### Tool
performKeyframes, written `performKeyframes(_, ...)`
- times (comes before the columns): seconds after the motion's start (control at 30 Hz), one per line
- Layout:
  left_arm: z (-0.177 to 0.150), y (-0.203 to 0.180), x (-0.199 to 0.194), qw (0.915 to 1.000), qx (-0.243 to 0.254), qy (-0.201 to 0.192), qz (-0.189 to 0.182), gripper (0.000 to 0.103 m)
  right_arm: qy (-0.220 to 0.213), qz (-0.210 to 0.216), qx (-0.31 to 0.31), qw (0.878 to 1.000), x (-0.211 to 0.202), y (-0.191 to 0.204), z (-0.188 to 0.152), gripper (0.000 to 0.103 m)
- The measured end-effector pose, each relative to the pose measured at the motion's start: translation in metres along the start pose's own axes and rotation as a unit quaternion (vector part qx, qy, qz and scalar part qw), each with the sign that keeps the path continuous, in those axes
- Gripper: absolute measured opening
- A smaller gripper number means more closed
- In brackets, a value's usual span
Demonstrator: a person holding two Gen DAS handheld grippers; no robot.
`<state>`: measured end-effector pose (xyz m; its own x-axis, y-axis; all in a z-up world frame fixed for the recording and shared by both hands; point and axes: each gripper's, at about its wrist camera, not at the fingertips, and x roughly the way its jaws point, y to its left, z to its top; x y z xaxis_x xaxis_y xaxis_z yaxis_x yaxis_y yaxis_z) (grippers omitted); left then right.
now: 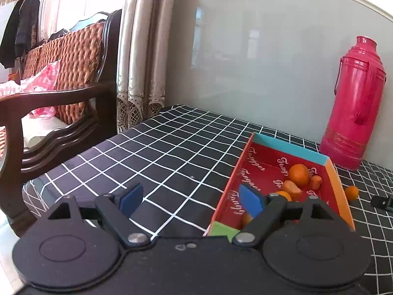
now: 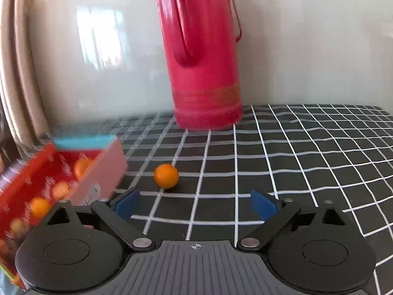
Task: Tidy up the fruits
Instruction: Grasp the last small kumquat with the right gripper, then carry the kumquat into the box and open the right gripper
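Note:
A shallow box with a red printed inside lies on the checked tablecloth and holds several small oranges. One loose orange lies on the cloth just outside the box's right wall, and it also shows as the loose orange in the left wrist view. My right gripper is open with nothing between its blue pads; the loose orange lies a little ahead, left of centre. My left gripper is open and empty, its right finger over the box's near left corner.
A tall red thermos stands on the table against the pale wall behind the box, also seen as the thermos. A dark wooden chair with a woven back stands beyond the table's left edge. Curtains hang at the back left.

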<state>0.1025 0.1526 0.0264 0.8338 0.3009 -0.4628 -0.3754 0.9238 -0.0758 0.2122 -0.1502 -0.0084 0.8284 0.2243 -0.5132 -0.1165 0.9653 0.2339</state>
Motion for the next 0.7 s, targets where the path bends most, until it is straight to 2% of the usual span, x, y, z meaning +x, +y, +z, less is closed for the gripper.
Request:
performKeyframes(0.17, -0.001, -0.002, 0.004, 0.9999, -0.007, 0.01, -0.01, 0.078, 0.006, 0.0, -0.006, 1.0, 0.016, 0.008, 0.008, 0.095)
performKeyframes(0.2, -0.001, -0.003, 0.004, 0.9999, -0.006, 0.011, -0.011, 0.078, 0.011, 0.006, -0.01, 1.0, 0.022, 0.012, 0.011, 0.09)
performKeyframes(0.23, -0.002, -0.003, 0.005, 0.9999, -0.005, 0.012, -0.01, 0.078, 0.019, 0.01, -0.016, 1.0, 0.029, 0.015, 0.013, 0.079)
performKeyframes(0.27, -0.002, -0.003, 0.005, 0.9999, -0.006, 0.012, -0.009, 0.079, 0.028, 0.013, -0.02, 0.999, 0.038, 0.018, 0.015, 0.073)
performKeyframes(0.3, -0.002, -0.002, 0.005, 0.9998, -0.008, 0.014, -0.009, 0.079, 0.038, 0.015, -0.024, 0.999, 0.047, 0.02, 0.016, 0.061)
performKeyframes(0.47, -0.001, 0.002, 0.008, 0.9997, -0.014, 0.02, -0.008, 0.079, 0.047, 0.029, -0.045, 0.997, 0.061, 0.033, 0.011, 0.053)
performKeyframes(0.53, -0.001, 0.003, 0.009, 0.9995, -0.018, 0.023, -0.009, 0.079, 0.045, 0.046, -0.054, 0.996, 0.062, 0.039, 0.01, 0.029)
performKeyframes(0.63, -0.002, 0.005, 0.01, 0.9994, -0.022, 0.026, -0.008, 0.079, 0.038, 0.036, -0.08, 0.995, 0.06, 0.047, 0.007, 0.029)
performKeyframes(0.7, -0.001, 0.006, 0.01, 0.9994, -0.023, 0.025, -0.006, 0.079, 0.039, 0.044, -0.074, 0.996, 0.06, 0.046, 0.006, 0.029)
